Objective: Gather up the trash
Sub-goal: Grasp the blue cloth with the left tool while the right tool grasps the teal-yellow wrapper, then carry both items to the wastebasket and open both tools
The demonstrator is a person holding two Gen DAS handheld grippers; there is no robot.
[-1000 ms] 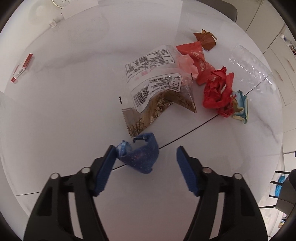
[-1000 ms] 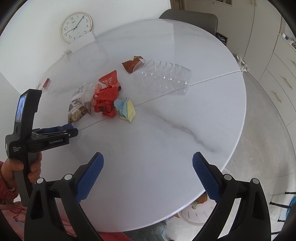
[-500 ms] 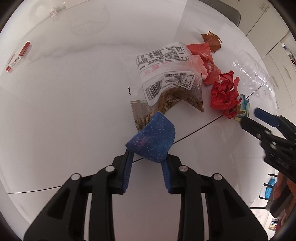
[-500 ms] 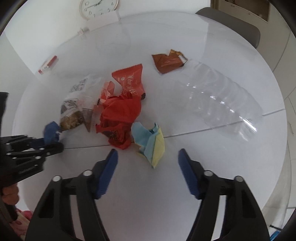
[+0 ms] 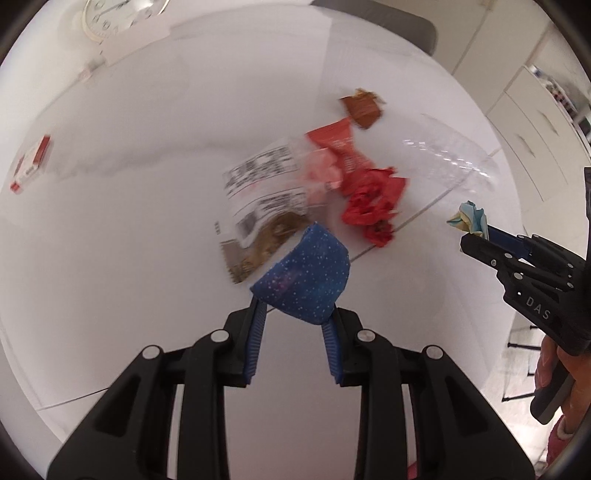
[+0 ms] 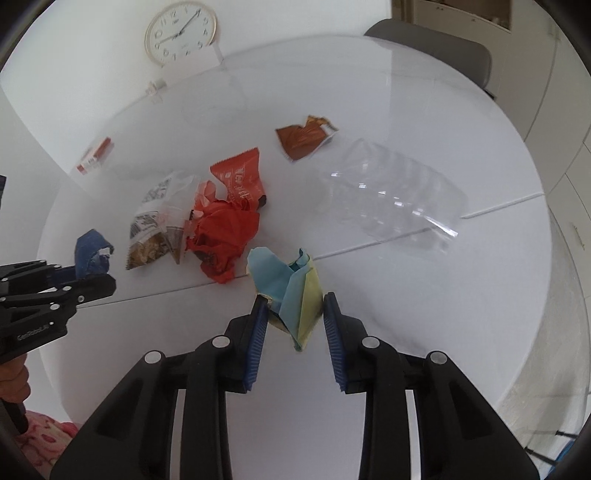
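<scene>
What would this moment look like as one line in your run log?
left gripper: holding blue wrapper | right gripper: just closed on blue-yellow paper | table: more trash left

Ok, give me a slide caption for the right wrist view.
Right gripper closing on crumpled blue-and-yellow paper; wrappers remain on white table.

Clock [image 6: 180,32]: leans against my wall, behind the desk [image 6: 424,295].
Chair [image 6: 432,51]: grey, at the far edge.
Cabinets [image 5: 532,122]: right.
</scene>
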